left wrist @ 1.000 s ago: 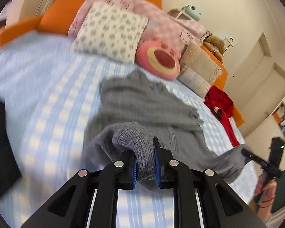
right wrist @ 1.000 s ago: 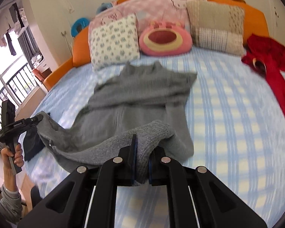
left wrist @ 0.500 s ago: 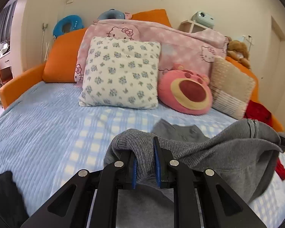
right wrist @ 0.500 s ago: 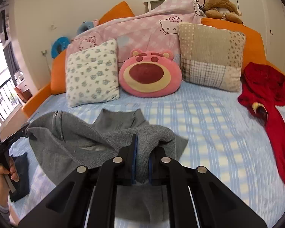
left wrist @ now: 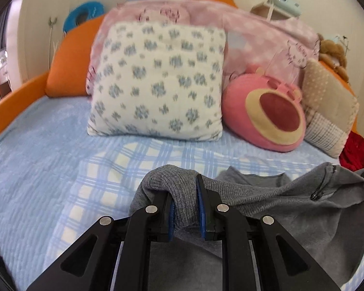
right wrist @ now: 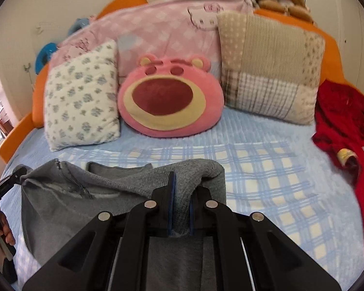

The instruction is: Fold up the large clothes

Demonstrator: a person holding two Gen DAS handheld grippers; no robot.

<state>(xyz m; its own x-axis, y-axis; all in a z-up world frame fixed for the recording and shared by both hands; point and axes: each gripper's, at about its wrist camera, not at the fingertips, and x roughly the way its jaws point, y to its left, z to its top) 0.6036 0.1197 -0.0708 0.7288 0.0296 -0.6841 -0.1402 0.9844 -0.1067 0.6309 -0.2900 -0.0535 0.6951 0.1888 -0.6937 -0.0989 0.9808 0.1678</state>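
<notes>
With both my left gripper [left wrist: 185, 205] and right gripper [right wrist: 180, 205] clamped on the grey sweater's [right wrist: 68, 208] ribbed hem, I've carried it up from flat on the bed [right wrist: 254, 165] toward the collar, so the lengthwise fold is nearly made

Left gripper [left wrist: 185, 201], right gripper [right wrist: 181, 198]: black, silver screws, blue pads.
</notes>
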